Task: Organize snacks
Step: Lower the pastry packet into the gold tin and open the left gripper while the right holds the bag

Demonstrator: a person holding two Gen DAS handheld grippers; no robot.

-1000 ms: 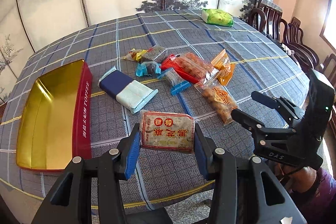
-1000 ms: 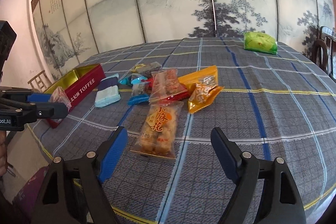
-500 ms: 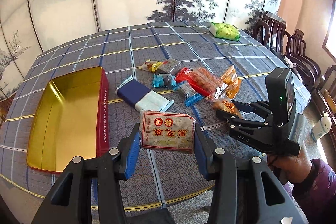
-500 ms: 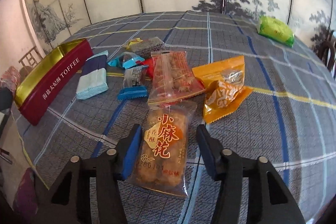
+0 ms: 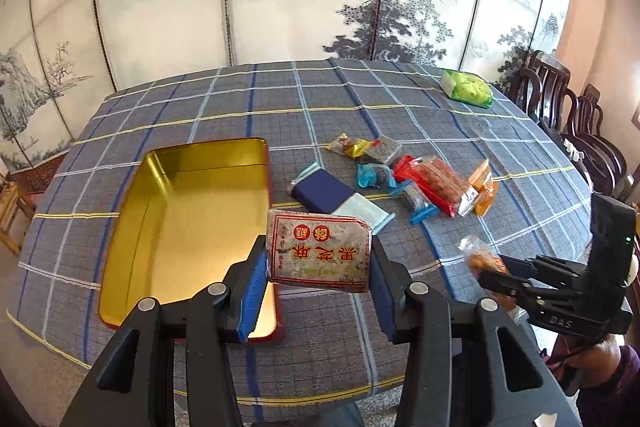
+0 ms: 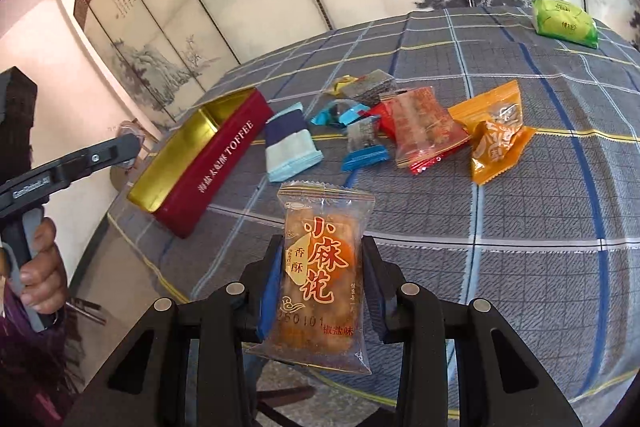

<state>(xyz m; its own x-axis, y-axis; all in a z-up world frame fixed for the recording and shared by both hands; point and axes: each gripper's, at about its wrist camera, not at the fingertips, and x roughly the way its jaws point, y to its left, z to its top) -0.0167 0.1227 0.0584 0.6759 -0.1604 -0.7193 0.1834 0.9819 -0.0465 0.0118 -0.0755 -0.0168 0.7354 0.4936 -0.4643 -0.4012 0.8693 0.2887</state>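
Note:
My left gripper (image 5: 318, 275) is shut on a grey sesame-cake packet (image 5: 318, 251) with red characters, held in the air just right of the open gold-lined red toffee tin (image 5: 188, 219). My right gripper (image 6: 320, 275) is shut on a clear fried-twist snack packet (image 6: 320, 267) with red characters, lifted off the table; it also shows in the left wrist view (image 5: 484, 263). The tin (image 6: 224, 155) lies to the left in the right wrist view. The other snacks lie in a cluster mid-table: a blue-and-white packet (image 5: 340, 197), a red-and-clear packet (image 5: 436, 183), an orange packet (image 6: 496, 135).
A green packet (image 5: 466, 89) lies at the table's far right. Small wrapped candies (image 6: 360, 91) sit behind the cluster. Dark wooden chairs (image 5: 568, 119) stand at the right edge. A painted folding screen stands behind the plaid-clothed round table (image 5: 280, 107).
My right gripper closed on the fried-twist packet and lifted it off the table. My left gripper, still holding the grey packet, moved left toward the tin.

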